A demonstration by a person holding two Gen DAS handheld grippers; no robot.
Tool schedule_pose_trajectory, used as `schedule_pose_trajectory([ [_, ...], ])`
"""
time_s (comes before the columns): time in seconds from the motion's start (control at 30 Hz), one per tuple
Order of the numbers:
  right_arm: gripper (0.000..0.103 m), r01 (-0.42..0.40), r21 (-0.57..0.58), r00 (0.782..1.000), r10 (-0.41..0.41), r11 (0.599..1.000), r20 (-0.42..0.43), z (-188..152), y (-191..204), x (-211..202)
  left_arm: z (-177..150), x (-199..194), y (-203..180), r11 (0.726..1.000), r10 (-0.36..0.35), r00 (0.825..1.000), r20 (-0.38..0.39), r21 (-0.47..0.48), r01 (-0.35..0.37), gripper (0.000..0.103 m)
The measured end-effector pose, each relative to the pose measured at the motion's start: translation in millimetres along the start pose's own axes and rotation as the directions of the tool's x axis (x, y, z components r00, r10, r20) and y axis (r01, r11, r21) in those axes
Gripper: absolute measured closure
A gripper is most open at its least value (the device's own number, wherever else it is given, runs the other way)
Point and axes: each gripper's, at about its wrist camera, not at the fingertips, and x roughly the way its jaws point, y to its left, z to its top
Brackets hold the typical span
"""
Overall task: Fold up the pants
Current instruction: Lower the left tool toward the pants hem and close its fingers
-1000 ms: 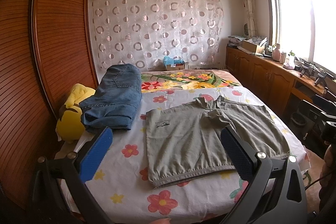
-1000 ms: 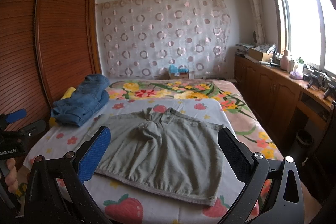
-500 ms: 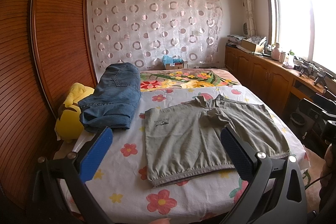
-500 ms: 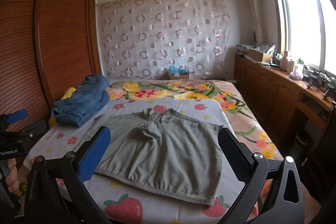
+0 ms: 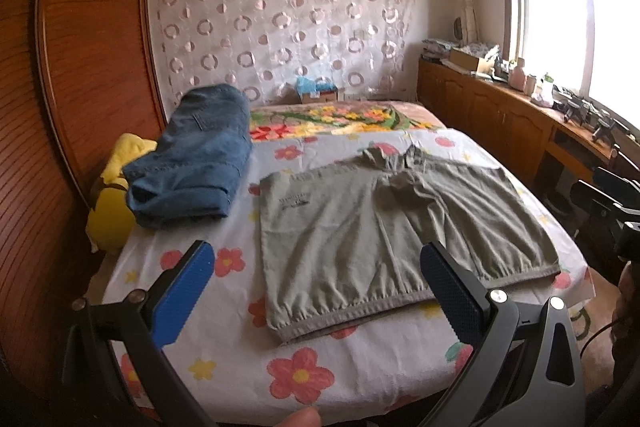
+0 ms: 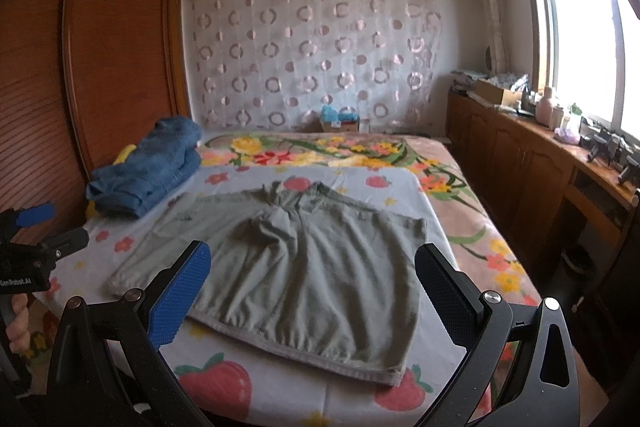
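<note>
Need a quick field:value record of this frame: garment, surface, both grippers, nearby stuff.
garment: grey pants, spread flat, unfolded, elastic waistband nearest the cameras
surface: bed with floral sheet
left gripper: open, above the near bed edge, holding nothing
right gripper: open, short of the waistband, holding nothing
contact: neither gripper touches the pants
nearby: folded blue jeans left of the pants, partly over a yellow plush toy
background: wooden wardrobe, circle-patterned curtain
</note>
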Motion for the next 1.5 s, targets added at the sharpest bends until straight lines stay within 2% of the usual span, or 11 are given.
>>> schedule_pose_trajectory([
  [0.37, 0.0, 0.002, -0.05, 0.991, -0.008, 0.999, -0.133, -28, -10, 36, -19, 30, 12, 0.999, -0.046, 0.996, -0.082, -0.001, 0.046, 0.0],
  [0.63, 0.0, 0.014, -0.075, 0.976, -0.03, 0.997, -0.217, -51, -15, 66, -32, 49, 38, 0.998, -0.061, 0.988, -0.139, -0.031, 0.057, 0.0],
  [0.83, 0.0, 0.031, -0.079, 0.964, -0.05, 0.996, -0.263, -62, -19, 81, -47, 64, 56, 0.997, -0.064, 0.979, -0.191, -0.056, 0.055, 0.006],
  [1.03, 0.0, 0.043, -0.087, 0.955, -0.067, 0.995, -0.29, -69, -21, 91, -61, 74, 62, 0.995, -0.088, 0.968, -0.237, -0.065, 0.075, 0.022],
  [1.1, 0.0, 0.047, -0.091, 0.952, -0.072, 0.995, -0.298, -71, -21, 92, -66, 77, 63, 0.994, -0.101, 0.962, -0.254, -0.072, 0.085, 0.035],
  [1.17, 0.0, 0.048, -0.092, 0.951, -0.074, 0.995, -0.3, -73, -21, 92, -70, 77, 62, 0.993, -0.11, 0.958, -0.267, -0.071, 0.094, 0.042],
  [1.2, 0.0, 0.049, -0.085, 0.951, -0.072, 0.995, -0.3, -73, -22, 93, -72, 77, 61, 0.993, -0.112, 0.957, -0.268, -0.069, 0.096, 0.047],
  [1.43, 0.0, 0.044, -0.036, 0.946, -0.053, 0.998, -0.32, -74, -28, 94, -74, 75, 57, 0.992, -0.122, 0.96, -0.251, -0.04, 0.116, 0.061],
  [1.5, 0.0, 0.045, -0.03, 0.947, -0.052, 0.999, -0.316, -75, -30, 93, -75, 74, 56, 0.991, -0.136, 0.959, -0.25, -0.035, 0.131, 0.072],
])
